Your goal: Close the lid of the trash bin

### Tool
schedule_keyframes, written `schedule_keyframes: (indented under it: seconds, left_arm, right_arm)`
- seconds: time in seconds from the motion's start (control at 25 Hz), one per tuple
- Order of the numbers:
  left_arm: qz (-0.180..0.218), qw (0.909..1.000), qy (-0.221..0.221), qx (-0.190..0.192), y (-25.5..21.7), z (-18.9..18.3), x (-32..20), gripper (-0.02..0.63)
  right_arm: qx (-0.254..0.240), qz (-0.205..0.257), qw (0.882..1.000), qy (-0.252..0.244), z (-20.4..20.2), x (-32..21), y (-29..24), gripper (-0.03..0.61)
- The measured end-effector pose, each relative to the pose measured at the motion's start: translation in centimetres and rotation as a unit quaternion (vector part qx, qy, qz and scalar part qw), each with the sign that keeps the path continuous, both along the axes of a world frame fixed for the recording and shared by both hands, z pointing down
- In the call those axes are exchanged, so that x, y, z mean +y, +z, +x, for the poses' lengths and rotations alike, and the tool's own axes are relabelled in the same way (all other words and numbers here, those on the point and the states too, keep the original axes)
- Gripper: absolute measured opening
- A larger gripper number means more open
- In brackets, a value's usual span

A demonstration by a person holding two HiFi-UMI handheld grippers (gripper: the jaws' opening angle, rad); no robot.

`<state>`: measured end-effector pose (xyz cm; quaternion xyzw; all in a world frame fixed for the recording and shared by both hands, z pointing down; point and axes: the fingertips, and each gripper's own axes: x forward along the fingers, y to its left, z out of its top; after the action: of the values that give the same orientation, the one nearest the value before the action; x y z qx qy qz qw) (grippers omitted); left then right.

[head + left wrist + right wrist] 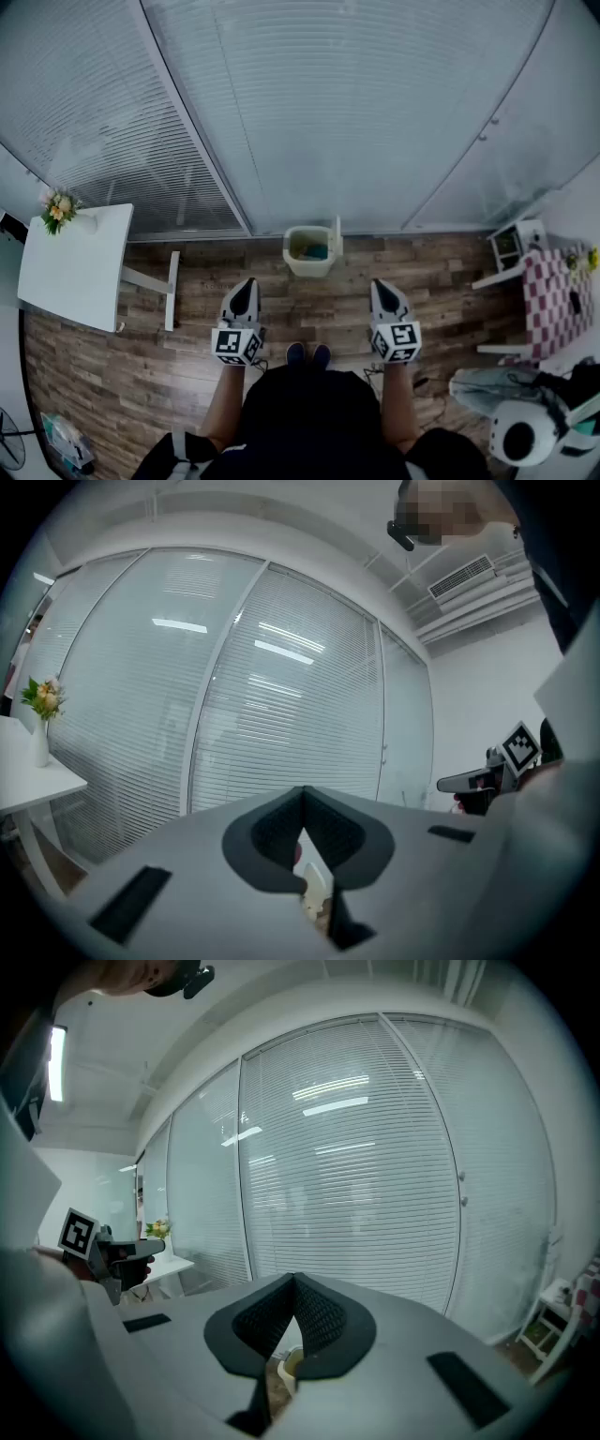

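Note:
The small cream trash bin [309,251] stands on the wooden floor against the glass wall, straight ahead of me. Its lid [337,235] is raised upright along the bin's right side, and something blue-green lies inside. My left gripper [247,285] and right gripper [380,285] are held level side by side, well short of the bin, one to each side of it. Both have their jaws closed together with nothing between them. In the left gripper view a sliver of the bin [315,890] shows under the closed jaws; the bin's rim [287,1365] shows likewise in the right gripper view.
A white table [73,270] with a vase of flowers [58,209] stands at the left. At the right are a checkered table [553,298] and a small white shelf [515,243]. White equipment [520,432] sits at lower right. Blinds behind glass close off the far side.

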<state>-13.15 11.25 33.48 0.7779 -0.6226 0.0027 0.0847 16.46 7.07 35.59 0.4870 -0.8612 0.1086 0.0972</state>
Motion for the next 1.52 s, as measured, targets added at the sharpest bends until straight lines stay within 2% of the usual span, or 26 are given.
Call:
schedule_keyframes:
  seconds: [0.64, 0.8, 0.84, 0.88, 0.92, 1.0, 1.2, 1.52]
  left_arm:
    - [0.001, 1.0000, -0.007, -0.003, -0.3, 0.0, 1.2, 0.006]
    - [0.003, 0.9999, -0.008, -0.007, -0.5, 0.3, 0.9, 0.006]
    - [0.005, 0.9999, -0.008, -0.008, -0.6, 0.3, 0.9, 0.006]
    - [0.006, 0.9999, -0.007, -0.010, -0.7, 0.4, 0.9, 0.006]
    - [0.008, 0.9999, -0.007, -0.011, -0.8, 0.4, 0.9, 0.006]
    - [0.010, 0.9999, -0.007, -0.012, -0.8, 0.3, 0.9, 0.006]
    - [0.008, 0.9999, -0.008, -0.009, -0.6, 0.1, 0.3, 0.006]
    - [0.005, 0.9999, -0.006, -0.010, -0.5, -0.3, 0.1, 0.006]
  right_arm:
    - [0.003, 0.002, 1.000, -0.013, 0.1, 0.4, -0.1, 0.002]
    - [-0.011, 0.007, 1.000, 0.000, 0.7, -0.3, 0.0, 0.006]
    - [-0.015, 0.005, 1.000, 0.002, 0.9, -0.4, 0.1, 0.023]
    - [-0.017, 0.003, 1.000, 0.002, 0.9, -0.4, 0.2, 0.116]
    - [-0.018, 0.000, 1.000, 0.000, 1.0, -0.4, 0.3, 0.165]
    - [-0.017, -0.004, 1.000, -0.005, 0.9, -0.4, 0.5, 0.226]
    - [-0.030, -0.003, 1.000, -0.004, 1.0, -0.6, 1.0, 0.290]
    - [-0.029, -0.002, 1.000, -0.008, 0.6, -0.6, 0.7, 0.304]
